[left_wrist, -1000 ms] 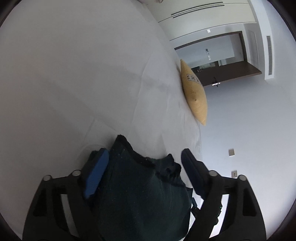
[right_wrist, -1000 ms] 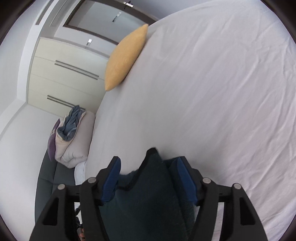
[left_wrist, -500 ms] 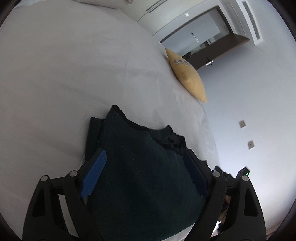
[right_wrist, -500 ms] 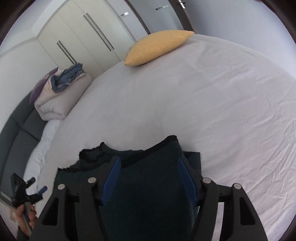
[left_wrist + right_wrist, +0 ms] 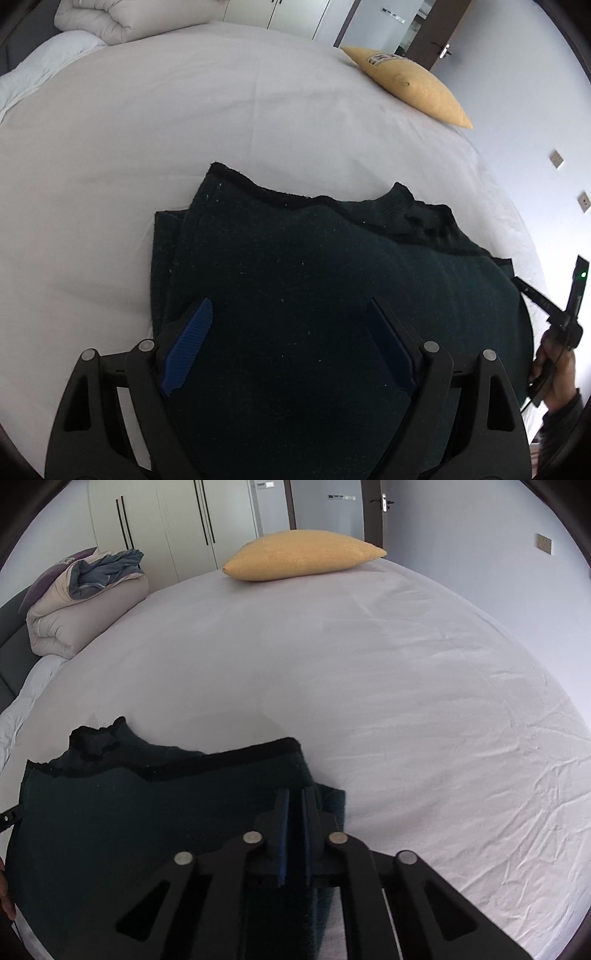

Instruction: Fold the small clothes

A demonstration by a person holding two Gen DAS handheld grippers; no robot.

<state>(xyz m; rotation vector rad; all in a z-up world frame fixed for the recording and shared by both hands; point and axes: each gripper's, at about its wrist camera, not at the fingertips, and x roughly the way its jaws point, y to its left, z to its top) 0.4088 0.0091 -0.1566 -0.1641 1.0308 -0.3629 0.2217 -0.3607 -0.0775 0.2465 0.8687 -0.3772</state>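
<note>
1. A dark green knitted sweater with black ribbed edging (image 5: pixel 332 295) lies near the front edge of a bed covered in a white, lightly creased sheet (image 5: pixel 424 701). It sits as a stack of at least two layers: a lower layer sticks out at the left side in the left wrist view and at the right side in the right wrist view.

2. The black trimmed hem runs across the top of the stack, and the collar (image 5: pixel 402 199) peeks out just beyond it, so one fold looks to be already laid over.

3. The left gripper (image 5: pixel 291 343) hovers over the sweater with its blue pads spread wide. The cloth fills the space between them, but neither pad presses on it.

4. The right gripper (image 5: pixel 293 830) has just been closing. Its pads now stand pressed almost together over the right edge of the sweater, and a thin sliver of dark cloth seems caught between them.

5. My judgement is that the fold is partly done. The edges are not lined up, and the pinch suggests a further fold or a tidying pull remains.

6. A mustard yellow cushion (image 5: pixel 303 555) and a rolled beige duvet (image 5: pixel 85 605) lie well apart from the work.
</note>
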